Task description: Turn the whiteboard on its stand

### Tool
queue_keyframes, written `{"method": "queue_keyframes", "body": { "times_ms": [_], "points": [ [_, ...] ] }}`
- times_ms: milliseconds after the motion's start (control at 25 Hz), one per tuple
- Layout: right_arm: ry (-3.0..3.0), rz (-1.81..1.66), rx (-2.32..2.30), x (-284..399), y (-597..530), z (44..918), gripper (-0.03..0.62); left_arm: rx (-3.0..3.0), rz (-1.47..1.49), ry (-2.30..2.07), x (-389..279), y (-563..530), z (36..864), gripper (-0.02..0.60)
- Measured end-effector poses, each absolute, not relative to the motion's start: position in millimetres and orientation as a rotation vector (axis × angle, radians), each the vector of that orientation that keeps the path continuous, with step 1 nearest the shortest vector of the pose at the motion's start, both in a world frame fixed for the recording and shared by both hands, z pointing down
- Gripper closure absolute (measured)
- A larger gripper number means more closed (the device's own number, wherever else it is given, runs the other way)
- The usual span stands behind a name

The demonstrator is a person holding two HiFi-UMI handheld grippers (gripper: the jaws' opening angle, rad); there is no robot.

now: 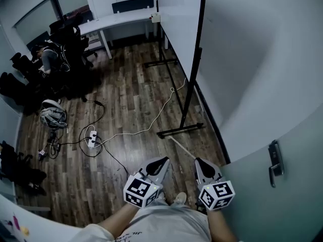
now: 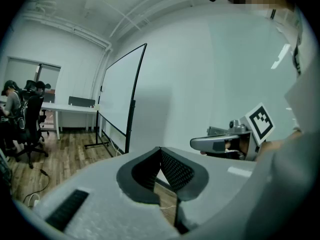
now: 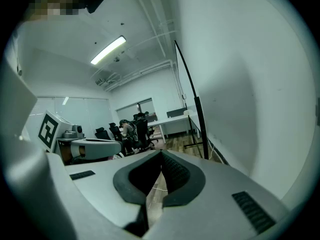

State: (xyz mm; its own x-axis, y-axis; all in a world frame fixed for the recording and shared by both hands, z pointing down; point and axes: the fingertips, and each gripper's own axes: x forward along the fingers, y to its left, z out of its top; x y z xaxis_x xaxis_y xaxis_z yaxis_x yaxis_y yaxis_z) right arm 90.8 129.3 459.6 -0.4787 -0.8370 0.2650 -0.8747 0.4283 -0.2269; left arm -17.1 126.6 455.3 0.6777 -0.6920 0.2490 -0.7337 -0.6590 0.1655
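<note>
The left gripper [image 1: 162,161] and the right gripper [image 1: 200,161] are held side by side just in front of the person's body, both tipped slightly down over the wooden floor [image 1: 131,95]. In the left gripper view the left gripper's [image 2: 160,149] dark ribbed pads are pressed together at the tip with nothing between them. The right gripper view shows the right gripper [image 3: 161,153] the same way, pads meeting and pinching nothing. The only print to be seen is the black-and-white square pattern on each gripper's cube; it forms no readable words.

Just to the right of the right gripper stands a door [image 1: 298,185] with a dark lever handle [image 1: 274,163]. A thin pale rod [image 1: 181,147] lies on the floor just ahead of the two tips.

Ahead of the grippers and slightly to the right stands the whiteboard [image 1: 177,29], upright on its black stand [image 1: 180,130], seen nearly edge-on and running alongside the right-hand wall. Neither gripper touches it; its nearest foot bar lies a little beyond the tips.

Ahead and to the left, a white power strip [image 1: 92,137] lies among dark cables, and a white cable [image 1: 151,119] runs from it towards the stand.

Far ahead to the left, a white desk [image 1: 121,19] stands by the back wall, with black office chairs [image 1: 70,37] and a seated person [image 1: 48,58] beside it.
</note>
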Motion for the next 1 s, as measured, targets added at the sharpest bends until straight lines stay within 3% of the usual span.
{"method": "queue_keyframes", "body": {
  "times_ms": [480, 1000],
  "points": [
    [-2.539, 0.522, 1.577, 49, 126, 465, 0.589, 2.641, 0.195, -1.149, -64, 121, 455, 0.571],
    [-2.536, 0.557, 1.567, 55, 78, 480, 0.589, 2.634, 0.221, -1.152, -57, 76, 466, 0.572]
  ]
}}
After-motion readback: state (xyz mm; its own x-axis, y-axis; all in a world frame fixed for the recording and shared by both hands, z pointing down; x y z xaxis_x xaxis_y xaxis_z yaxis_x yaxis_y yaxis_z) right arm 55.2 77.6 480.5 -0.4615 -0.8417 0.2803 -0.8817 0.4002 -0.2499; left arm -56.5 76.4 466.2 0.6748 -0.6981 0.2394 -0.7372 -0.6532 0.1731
